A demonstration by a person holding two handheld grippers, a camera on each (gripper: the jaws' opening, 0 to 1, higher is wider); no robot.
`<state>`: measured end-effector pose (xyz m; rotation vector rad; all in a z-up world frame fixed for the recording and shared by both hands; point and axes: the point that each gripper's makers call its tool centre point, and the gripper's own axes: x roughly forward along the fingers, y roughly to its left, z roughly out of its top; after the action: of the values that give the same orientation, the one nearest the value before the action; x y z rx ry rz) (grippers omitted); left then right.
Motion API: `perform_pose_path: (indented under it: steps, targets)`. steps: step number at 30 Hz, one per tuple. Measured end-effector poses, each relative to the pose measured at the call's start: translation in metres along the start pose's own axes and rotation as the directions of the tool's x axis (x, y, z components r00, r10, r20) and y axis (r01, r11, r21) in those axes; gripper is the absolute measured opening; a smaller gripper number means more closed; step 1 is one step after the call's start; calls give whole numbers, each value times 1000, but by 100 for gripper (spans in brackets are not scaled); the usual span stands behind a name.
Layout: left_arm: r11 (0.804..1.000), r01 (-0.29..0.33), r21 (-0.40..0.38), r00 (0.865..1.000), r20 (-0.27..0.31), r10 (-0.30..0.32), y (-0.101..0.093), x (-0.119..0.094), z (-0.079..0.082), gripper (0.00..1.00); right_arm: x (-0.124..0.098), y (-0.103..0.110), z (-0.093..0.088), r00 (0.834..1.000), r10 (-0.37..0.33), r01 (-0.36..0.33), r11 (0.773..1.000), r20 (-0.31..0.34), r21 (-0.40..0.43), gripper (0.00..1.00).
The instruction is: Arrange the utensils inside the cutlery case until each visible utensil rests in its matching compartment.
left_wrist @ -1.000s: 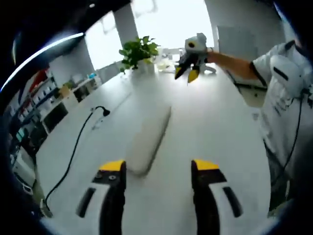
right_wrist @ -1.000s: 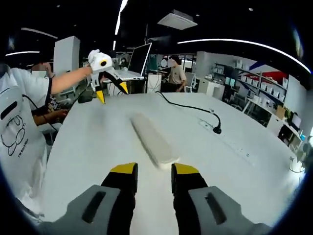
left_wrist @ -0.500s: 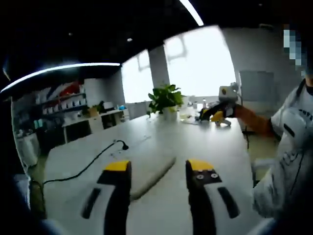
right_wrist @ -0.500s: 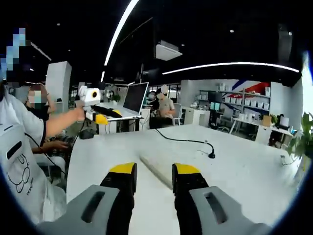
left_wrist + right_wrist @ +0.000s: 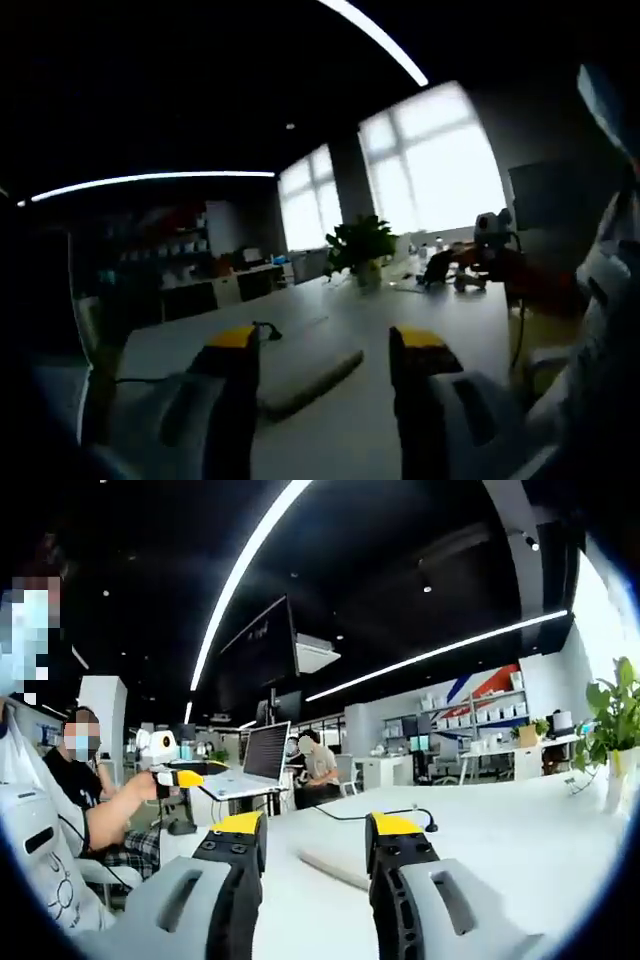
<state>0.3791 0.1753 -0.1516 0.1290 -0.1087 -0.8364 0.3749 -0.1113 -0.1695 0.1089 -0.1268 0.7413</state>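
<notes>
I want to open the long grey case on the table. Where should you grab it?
Probably across its narrow width near the closest end, coming down from above: the cutlery case lies flat on the table, long and slim, and the open left hand-held gripper looks wide enough.

White table [image 5: 440, 325], long and wide. Potted plant [image 5: 362, 250] at its far end, 12 o'clock in the left gripper view, bright windows [image 5: 432, 165] behind. Black cable [image 5: 385, 815] across the tabletop. Open laptop [image 5: 255, 765] at 10 o'clock in the right gripper view; seated person [image 5: 320, 770] beyond it. Shelving [image 5: 480, 740] at 2 o'clock.
</notes>
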Motion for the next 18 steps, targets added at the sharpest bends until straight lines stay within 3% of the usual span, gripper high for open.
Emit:
perform_pose_path:
  steps: [3, 6, 9, 11, 15, 18]
  targets:
    - [998, 12, -70, 999, 44, -9, -9, -7, 8, 55, -9, 1, 4, 997, -58, 57, 998, 45, 20, 43]
    - [993, 10, -118, 998, 64, -3, -13, -13, 2, 54, -18, 5, 3, 993, -91, 87, 994, 73, 63, 44]
    - [988, -138, -63, 990, 25, 140, 8, -22, -20, 52, -21, 16, 7, 989, -39, 20, 990, 140, 138, 50]
    - [987, -151, -53, 988, 7, 152, 7, -28, -27, 52, -24, 19, 5, 991, -29, 6, 986, 133, 168, 55]
    - [985, -123, -121, 987, 86, 134, -5, -37, -12, 51, -33, 15, 13, 985, -81, 69, 994, 150, 85, 55]
    - [986, -117, -117, 983, 131, 132, -13, -43, 3, 51, -38, 14, 21, 975, -113, 100, 992, 190, 77, 55]
